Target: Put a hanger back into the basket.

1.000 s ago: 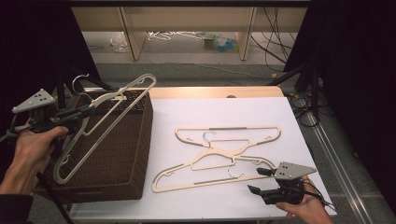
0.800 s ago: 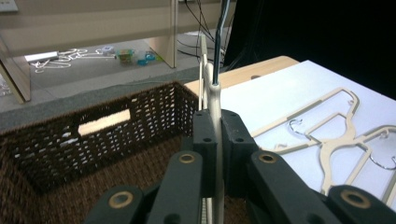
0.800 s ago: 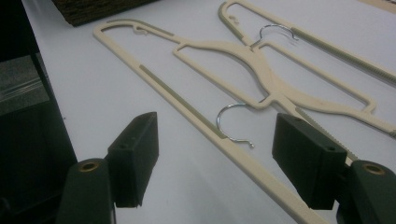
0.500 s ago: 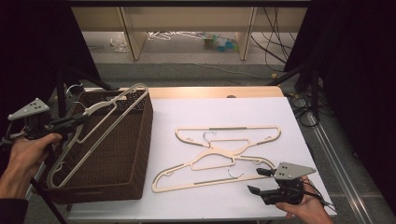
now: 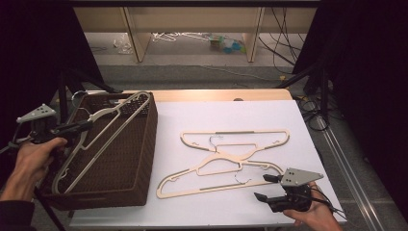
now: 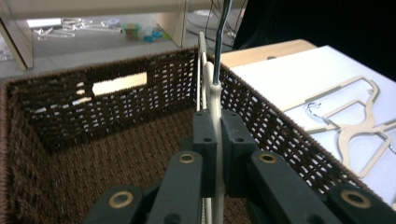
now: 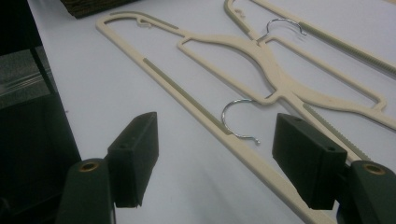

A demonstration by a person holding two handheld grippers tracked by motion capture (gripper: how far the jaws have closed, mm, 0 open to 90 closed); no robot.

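Observation:
My left gripper [image 5: 85,126] is shut on the neck of a cream hanger [image 5: 98,130], which slants over the dark wicker basket [image 5: 139,159] at the table's left. In the left gripper view the hanger's neck [image 6: 214,100] is pinched between the jaws, its metal hook rising above, the basket's [image 6: 84,154] inside below. Two more cream hangers lie overlapping on the white table: a far hanger [image 5: 240,139] and a near hanger [image 5: 211,178]. My right gripper [image 5: 263,187] stands open near the table's front right, just short of the near hanger's metal hook [image 7: 238,119].
The white table [image 5: 192,207] ends close in front of my right gripper. A wooden strip [image 5: 216,95] runs along its far edge. Beyond it stand wooden shelf legs with clutter on the floor [image 5: 192,38]. Dark stands and cables [image 5: 317,96] border the right side.
My left gripper has drawn left and down with the hanger, bringing it lower over the basket. My right gripper has stayed still.

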